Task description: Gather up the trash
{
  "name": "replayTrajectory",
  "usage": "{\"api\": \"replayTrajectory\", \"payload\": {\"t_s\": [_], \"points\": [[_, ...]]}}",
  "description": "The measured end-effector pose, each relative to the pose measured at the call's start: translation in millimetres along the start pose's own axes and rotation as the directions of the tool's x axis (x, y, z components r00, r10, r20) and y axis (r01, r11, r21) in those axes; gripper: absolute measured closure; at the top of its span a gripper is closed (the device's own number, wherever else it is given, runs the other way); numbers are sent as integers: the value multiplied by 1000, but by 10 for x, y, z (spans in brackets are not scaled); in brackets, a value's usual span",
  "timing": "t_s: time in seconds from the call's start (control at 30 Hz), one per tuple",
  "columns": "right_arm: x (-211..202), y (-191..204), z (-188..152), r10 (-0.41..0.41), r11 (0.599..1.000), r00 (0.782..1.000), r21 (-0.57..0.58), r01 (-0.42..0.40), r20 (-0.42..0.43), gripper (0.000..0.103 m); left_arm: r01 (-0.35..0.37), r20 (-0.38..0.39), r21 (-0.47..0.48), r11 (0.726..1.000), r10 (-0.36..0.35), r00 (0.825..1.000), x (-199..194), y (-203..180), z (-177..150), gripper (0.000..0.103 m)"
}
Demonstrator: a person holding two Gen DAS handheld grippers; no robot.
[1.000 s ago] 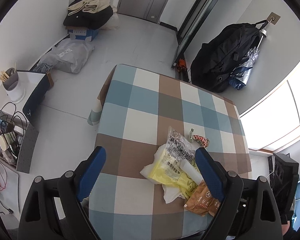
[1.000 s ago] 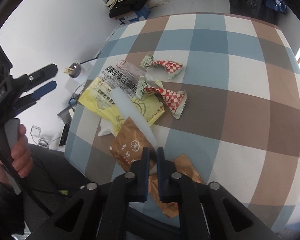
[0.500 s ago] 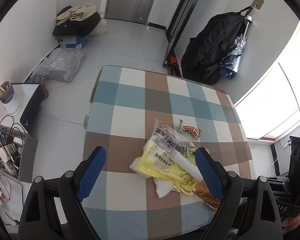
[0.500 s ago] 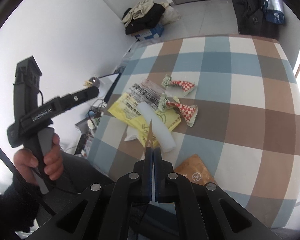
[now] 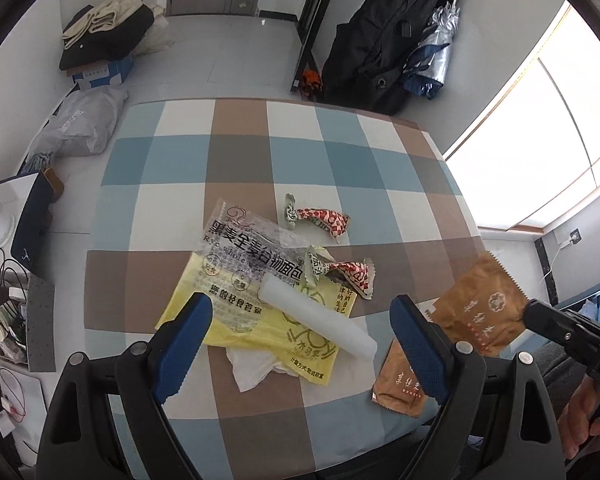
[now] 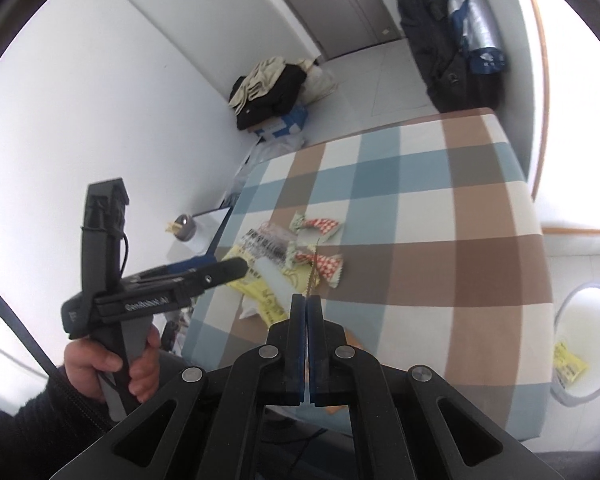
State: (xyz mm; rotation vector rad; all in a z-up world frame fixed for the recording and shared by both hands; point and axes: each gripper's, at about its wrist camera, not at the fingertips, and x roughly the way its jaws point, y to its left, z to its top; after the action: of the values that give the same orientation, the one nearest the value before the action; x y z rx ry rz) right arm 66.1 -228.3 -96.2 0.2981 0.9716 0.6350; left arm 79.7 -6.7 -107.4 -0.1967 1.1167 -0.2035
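My left gripper (image 5: 300, 344) hangs open above the trash pile on the checked table (image 5: 236, 160). Under it lie a yellow bag (image 5: 240, 312), a clear printed wrapper (image 5: 244, 240) and a white tube (image 5: 320, 324). Two red-and-white candy wrappers (image 5: 328, 220) (image 5: 348, 274) lie just beyond. My right gripper (image 6: 307, 299) is shut on a brown packet (image 5: 480, 312), lifted off the table at the right; its own view shows the packet edge-on (image 6: 311, 276). A second brown packet (image 5: 400, 384) lies near the table's front edge.
A white bin (image 6: 560, 384) with a yellow wrapper (image 6: 568, 364) inside stands on the floor right of the table. A hand (image 6: 112, 364) holds the left gripper (image 6: 236, 268). A black bag (image 5: 380, 40), a clothes pile (image 5: 108, 32) and a grey sack (image 5: 80, 128) lie beyond.
The right gripper has lifted one brown packet off the table and risen with it. The left gripper has shifted over the pile, staying open.
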Motion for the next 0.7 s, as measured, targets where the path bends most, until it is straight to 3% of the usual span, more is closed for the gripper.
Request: {"api": "replayTrajectory", "payload": {"t_s": [0.53, 0.63, 0.7], "points": [[-145, -88, -9, 0, 1000, 999, -24, 1, 41, 103, -165, -54, 58, 985, 168, 984, 334, -129, 24, 19], [-158, -90, -8, 3, 1000, 999, -23, -2, 44, 103, -209, -58, 85, 974, 215, 975, 370, -153, 17, 33], [-165, -95, -9, 5, 1000, 999, -20, -4, 46, 103, -229, -47, 108, 967, 235, 971, 365, -176, -1, 33]]}}
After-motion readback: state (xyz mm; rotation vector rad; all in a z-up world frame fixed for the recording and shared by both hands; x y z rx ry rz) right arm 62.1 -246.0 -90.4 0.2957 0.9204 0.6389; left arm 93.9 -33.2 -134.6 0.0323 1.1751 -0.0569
